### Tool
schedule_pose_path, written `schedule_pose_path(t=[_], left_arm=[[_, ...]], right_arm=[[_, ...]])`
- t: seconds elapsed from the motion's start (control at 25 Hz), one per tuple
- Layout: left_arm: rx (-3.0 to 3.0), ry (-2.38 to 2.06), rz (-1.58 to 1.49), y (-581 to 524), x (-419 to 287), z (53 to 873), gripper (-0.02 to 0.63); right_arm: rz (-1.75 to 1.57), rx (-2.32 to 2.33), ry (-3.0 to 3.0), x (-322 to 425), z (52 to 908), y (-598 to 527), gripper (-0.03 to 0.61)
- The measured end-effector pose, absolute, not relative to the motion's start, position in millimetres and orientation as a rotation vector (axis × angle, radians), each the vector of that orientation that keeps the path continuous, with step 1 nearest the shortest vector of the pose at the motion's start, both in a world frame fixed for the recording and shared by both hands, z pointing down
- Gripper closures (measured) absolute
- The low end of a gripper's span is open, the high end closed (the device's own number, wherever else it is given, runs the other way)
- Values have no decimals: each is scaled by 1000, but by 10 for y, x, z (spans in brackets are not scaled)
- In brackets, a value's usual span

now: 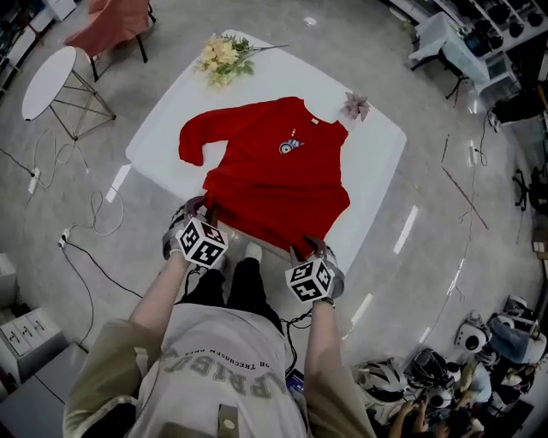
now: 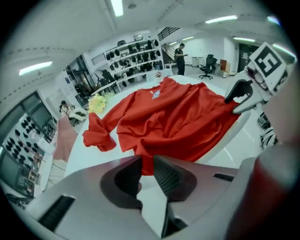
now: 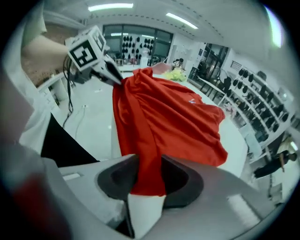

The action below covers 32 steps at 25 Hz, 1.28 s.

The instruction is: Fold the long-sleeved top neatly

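A red long-sleeved top (image 1: 274,171) lies spread on the white table (image 1: 377,162), collar away from me and one sleeve (image 1: 193,141) bent at the left. My left gripper (image 1: 197,208) is at the hem's near left corner, and in the left gripper view (image 2: 146,161) its jaws pinch the red cloth (image 2: 173,117). My right gripper (image 1: 313,246) is at the hem's near right corner. In the right gripper view (image 3: 150,173) a strip of the top (image 3: 173,122) hangs down between its jaws and fills the gap. The other sleeve is hidden.
Yellow flowers (image 1: 224,56) lie at the table's far edge and a small pink flower (image 1: 355,105) lies by the top's right shoulder. A round white side table (image 1: 47,81) and a chair (image 1: 116,26) stand at far left. Cables (image 1: 94,214) trail over the floor.
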<state>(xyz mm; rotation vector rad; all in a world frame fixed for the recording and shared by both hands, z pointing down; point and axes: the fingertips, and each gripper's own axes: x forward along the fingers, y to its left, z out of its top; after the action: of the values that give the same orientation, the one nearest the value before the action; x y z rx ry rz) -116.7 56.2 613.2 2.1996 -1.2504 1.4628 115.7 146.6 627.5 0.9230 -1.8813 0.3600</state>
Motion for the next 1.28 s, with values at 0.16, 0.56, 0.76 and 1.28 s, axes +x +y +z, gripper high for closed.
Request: schedule_pose_path(t=[0.16,0.56,0.76,1.28], left_arm=[[2470,-1245,1464,681,-1161,5930,577],[2623,-1043,1255,1167,-1550,6138,577],[2602,-1009,1256,1195,-1576,6234,571],[2588,-792,1253,915,-874,5687,289]], right_arm=[[244,1068,-1857,1271,6112,1525,556],[215,1059,-1974,1267,6089,2254,559],[348,1016,-1917,1333,6305,2313,558],[576,1056,-2211,1594,5636,1121,235]])
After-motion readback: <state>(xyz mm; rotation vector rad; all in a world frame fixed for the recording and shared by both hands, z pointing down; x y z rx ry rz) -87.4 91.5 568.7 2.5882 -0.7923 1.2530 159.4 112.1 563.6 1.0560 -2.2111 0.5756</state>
